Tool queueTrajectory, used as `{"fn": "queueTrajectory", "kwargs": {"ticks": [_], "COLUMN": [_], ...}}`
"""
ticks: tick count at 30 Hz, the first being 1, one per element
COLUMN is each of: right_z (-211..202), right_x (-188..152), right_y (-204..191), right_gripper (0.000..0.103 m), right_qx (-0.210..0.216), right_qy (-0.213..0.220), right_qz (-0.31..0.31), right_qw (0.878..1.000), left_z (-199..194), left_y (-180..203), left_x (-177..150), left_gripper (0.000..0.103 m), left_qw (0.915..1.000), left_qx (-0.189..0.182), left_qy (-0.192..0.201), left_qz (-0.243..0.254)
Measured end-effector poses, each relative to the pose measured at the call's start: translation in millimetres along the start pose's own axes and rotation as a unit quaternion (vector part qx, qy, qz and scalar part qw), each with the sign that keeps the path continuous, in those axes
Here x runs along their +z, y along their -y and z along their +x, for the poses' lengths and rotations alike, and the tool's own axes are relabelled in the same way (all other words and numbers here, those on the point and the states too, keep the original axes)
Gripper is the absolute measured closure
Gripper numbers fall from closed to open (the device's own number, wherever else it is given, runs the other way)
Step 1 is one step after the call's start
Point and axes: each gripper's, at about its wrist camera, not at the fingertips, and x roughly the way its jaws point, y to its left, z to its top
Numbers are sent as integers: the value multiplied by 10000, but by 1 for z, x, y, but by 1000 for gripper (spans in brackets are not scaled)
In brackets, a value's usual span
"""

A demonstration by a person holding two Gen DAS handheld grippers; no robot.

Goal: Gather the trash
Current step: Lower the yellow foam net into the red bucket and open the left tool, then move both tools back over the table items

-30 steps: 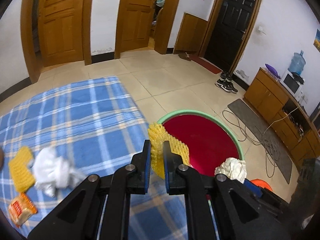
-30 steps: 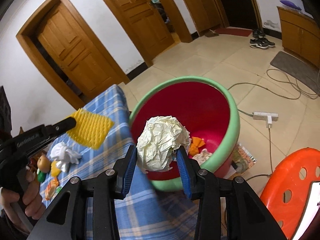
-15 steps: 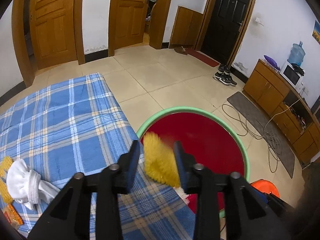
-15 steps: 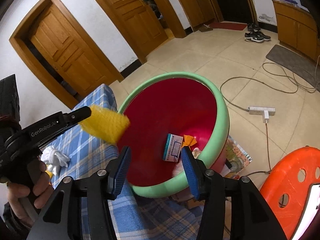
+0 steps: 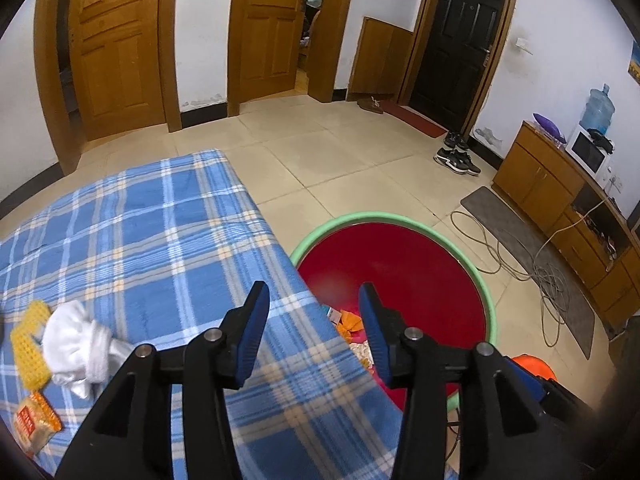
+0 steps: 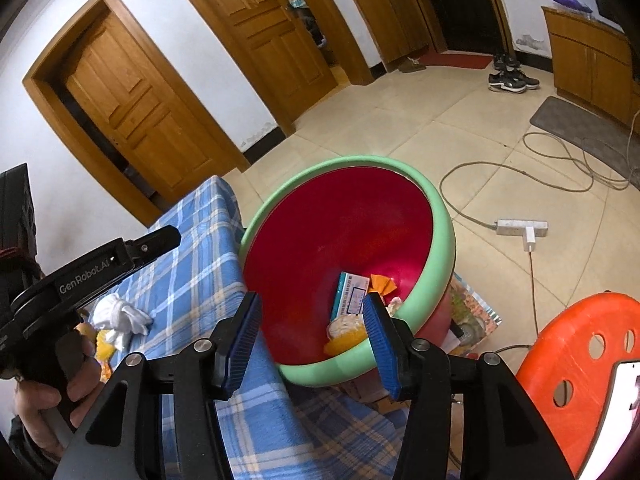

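Blue plaid blanket (image 5: 160, 240) beside red basin (image 6: 444, 240); tile floor (image 5: 320, 152); both grippers' fingers apart.

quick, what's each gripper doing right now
Left gripper: open, holding nothing.
Right gripper: open, holding nothing.

Both views are evenly and fairly brightly lit by soft indoor light with no hard shadows; a pale sheen lies on the floor tiles (image 5: 352, 160), and a faint glare spot shows on the tiles just beyond the basin rim (image 6: 372, 148). The fisheye lens bends door frames (image 6: 64, 120) and walls strongly toward the edges, and black vignetting fills the corners; the centres are sharp, while the lower right corner of the left wrist view is dark and smeared.
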Motion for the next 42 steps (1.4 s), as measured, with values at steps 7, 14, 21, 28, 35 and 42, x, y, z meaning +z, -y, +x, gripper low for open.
{"fn": "queueTrajectory", "kwargs": {"ticks": [7, 14, 21, 28, 35, 42], "right_z": [-15, -29, -34, -36, -33, -28], "right_x": [-4, -14, -26, -36, -44, -50], "right_y": [-15, -36, -59, -82, -97, -110], "right_gripper": [34, 29, 28, 27, 27, 27], "right_qx": [91, 166, 311, 395, 367, 352], "right_qy": [88, 151, 70, -6, -109, -180], "right_qz": [-84, -274, -459, -637, -771, -895], "right_qw": [9999, 9994, 9984, 9972, 9963, 9952], "left_z": [-28, -55, -83, -104, -113, -108], "left_y": [-13, -35, -66, -104, -148, -191], "left_x": [-14, -31, -48, -63, -79, -97], "left_gripper": [46, 43, 40, 39, 39, 39], "left_qw": [9997, 9992, 9974, 9939, 9882, 9831], "left_qx": [184, 369, 645, 1001, 1438, 1690], "left_qy": [113, 83, 187, 227, 143, -50], "left_qz": [-70, -159, -263, -415, -500, -698]}}
